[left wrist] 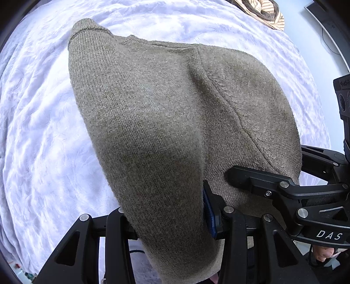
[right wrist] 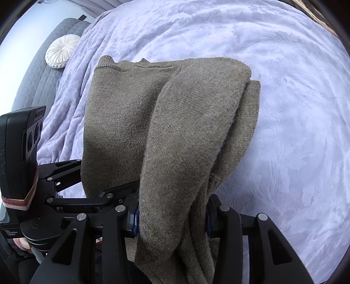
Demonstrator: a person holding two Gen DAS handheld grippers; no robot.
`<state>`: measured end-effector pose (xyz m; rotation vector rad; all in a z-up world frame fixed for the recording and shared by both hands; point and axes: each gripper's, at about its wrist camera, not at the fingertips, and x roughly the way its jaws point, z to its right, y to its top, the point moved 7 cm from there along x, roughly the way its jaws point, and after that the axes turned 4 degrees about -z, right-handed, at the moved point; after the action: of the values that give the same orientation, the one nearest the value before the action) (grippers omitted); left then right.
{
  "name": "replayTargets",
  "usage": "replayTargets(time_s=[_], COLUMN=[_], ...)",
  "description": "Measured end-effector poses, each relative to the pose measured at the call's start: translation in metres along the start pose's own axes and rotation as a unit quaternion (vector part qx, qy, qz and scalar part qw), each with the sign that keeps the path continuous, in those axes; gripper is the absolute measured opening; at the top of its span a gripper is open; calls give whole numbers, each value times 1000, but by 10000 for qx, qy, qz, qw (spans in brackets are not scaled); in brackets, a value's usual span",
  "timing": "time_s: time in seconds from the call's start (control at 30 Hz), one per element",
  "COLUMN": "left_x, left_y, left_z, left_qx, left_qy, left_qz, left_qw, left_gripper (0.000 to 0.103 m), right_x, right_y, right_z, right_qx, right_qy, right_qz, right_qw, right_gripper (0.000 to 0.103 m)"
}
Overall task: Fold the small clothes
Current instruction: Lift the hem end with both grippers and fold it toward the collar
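Now both tongs busy on one olive knit sweater [left wrist: 157, 104], spread on the lavender bedspread [left wrist: 39, 131] with its near hem lifted. Left tongs [left wrist: 172, 220] clenched on a thick fold of knit, blue pad [left wrist: 209, 216] pressed against the cloth. Right tongs [right wrist: 172, 218] likewise clamped on a bunched double layer, fabric draped over both fingers and hanging below. Far end of the garment, ribbed neckline [right wrist: 131, 65] included, lying flat on the bed. Looks like a lengthwise fold in hand, near hem headed toward the neckline. Best done level: both grips raised together, hem kept taut between them, carried forward in one even arc, laid down with edges matched and no bunching in the middle. Risk of a slack sag between the grips, given how soft and heavy the knit seems. Room aplenty: open bedspread to left, right and beyond the neckline. Striped garment [left wrist: 264, 13] waiting at the far edge, well apart. Round white cushion [right wrist: 62, 51] on the grey quilted sofa [right wrist: 41, 78] off to the left, clear of the path. Only tight spot: the two tools side by side, nearly touching.
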<state>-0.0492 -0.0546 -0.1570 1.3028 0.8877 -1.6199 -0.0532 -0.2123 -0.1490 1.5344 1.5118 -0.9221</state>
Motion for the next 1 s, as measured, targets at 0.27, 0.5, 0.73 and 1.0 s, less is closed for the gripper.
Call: replayTargets(time_s=[0.27,0.5,0.73,1.0], left_x=[4,-2,6,14], left_y=[17,24,34,41], left_z=[0,-11,-21,-30], left_qx=[87,50,50,-8], left_qy=[-37,-110,-153,-268], left_qz=[-218,-305,-385,-631], left_qw=[9997,9995,9991,9976], left_gripper=[45,45,45,45], right_x=[13,23,32,53], right_y=[-3,2,10,13], right_z=[14,20,23,30], right_qx=[150,227,270,327], right_qy=[-6,3,-29,-35], right_qz=[-81,-219,-330,-593], right_qw=[9999,9995,9991,9977], right_gripper=[46,46,46,46])
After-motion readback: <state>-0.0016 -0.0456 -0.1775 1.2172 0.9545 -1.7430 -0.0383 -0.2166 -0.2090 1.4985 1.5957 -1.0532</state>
